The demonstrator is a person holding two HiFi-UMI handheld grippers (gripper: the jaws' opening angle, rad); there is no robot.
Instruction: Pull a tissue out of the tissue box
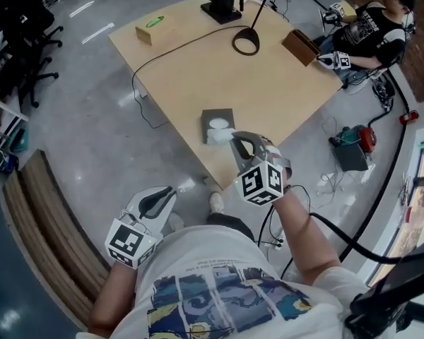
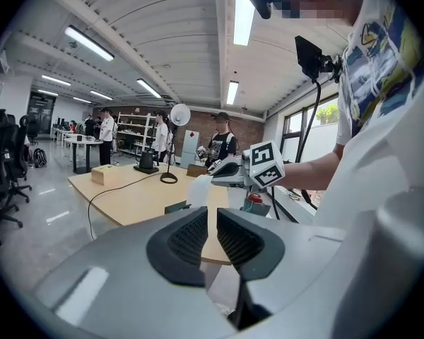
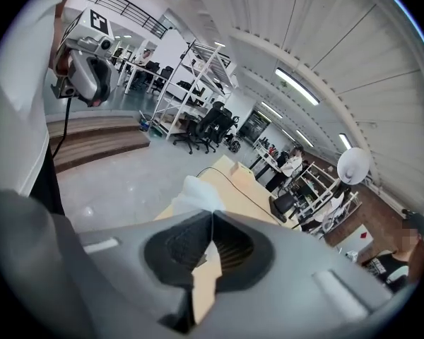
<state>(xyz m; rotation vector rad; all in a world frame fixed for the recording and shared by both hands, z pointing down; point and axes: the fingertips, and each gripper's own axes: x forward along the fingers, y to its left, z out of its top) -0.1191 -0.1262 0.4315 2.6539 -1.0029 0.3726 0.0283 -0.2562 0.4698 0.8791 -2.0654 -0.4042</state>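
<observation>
Reaching out above the tissue box (image 1: 213, 114), right claw (image 1: 235, 139) pinches a tissue (image 1: 218, 135); left claw (image 1: 171, 190) hangs low, released.

A flat, dark grey tissue box (image 1: 218, 121) lies squarely on a pale wooden table (image 1: 268, 83), close to the table's near edge, with a white oval opening in its top. A white tissue (image 1: 220, 137) rises crumpled from the box's near side, its upper end pinched between the closed jaws of the right gripper (image 1: 234, 140) just above and beside the box. Seen from the side, the tissue (image 2: 200, 189) hangs as a soft, upright white strip from the jaw tips down to the box (image 2: 177, 206).
</observation>
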